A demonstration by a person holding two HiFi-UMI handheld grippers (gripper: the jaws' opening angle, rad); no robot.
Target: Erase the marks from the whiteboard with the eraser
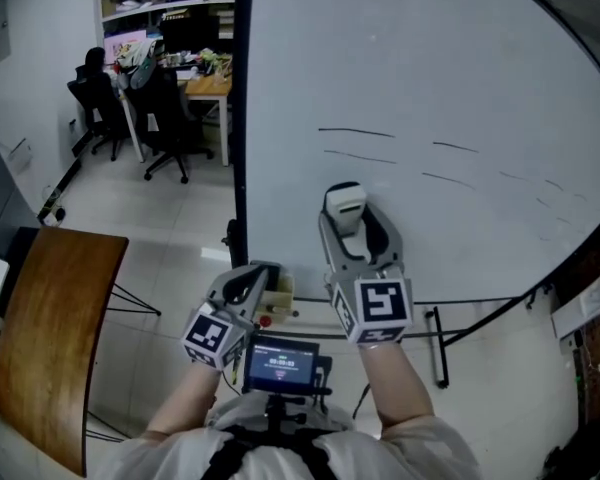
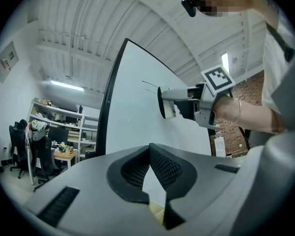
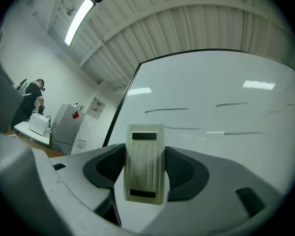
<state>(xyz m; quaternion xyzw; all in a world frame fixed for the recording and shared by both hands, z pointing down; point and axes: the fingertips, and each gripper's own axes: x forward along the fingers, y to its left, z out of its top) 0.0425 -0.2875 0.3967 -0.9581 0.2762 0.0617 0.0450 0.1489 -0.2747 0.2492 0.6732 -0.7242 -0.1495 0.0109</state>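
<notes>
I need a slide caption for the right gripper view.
Right gripper grips the eraser, facing black marks on the whiteboard.

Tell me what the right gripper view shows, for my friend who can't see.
The right gripper is shut on a cream whiteboard eraser, held upright in front of a whiteboard. Several thin dark marks run across the board, above and to the right of the eraser.
</notes>
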